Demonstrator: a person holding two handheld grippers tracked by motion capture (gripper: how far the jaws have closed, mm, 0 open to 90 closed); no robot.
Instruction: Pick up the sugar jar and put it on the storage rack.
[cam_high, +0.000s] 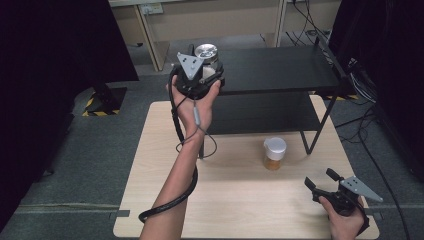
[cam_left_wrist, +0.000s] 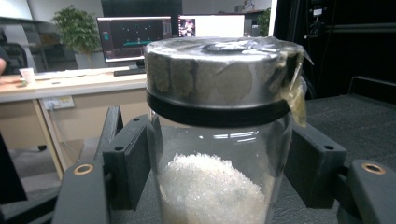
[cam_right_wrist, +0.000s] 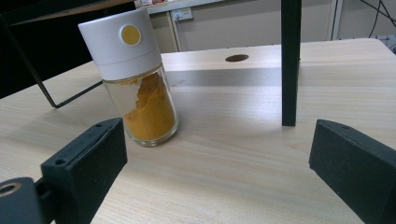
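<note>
I have the glass jar (cam_left_wrist: 219, 140) with the silver lid and white crystals clamped in my left claw (cam_high: 210, 67); the jaws press on both sides of the glass just under the black band of the lid. In the high view the jar (cam_high: 206, 51) sits at the front left corner of the black shelf (cam_high: 280, 67) that stands on the desk (cam_high: 240, 200). Whether its base rests on the top board or hangs just over it I cannot tell, since the hand (cam_high: 192, 100) hides it.

The second jar (cam_right_wrist: 133, 74), white cap and orange powder, stands upright on the desk near the shelf's front leg (cam_right_wrist: 289, 60), untouched. My right claw (cam_high: 320, 181) rests low at the desk's near right corner, jaws wide apart with nothing between them, pointed toward that orange jar (cam_high: 274, 152) but well short of it.

I judge the work about halfway: the first jar is at the shelf but not yet released, and the orange one remains to be picked up.
</note>
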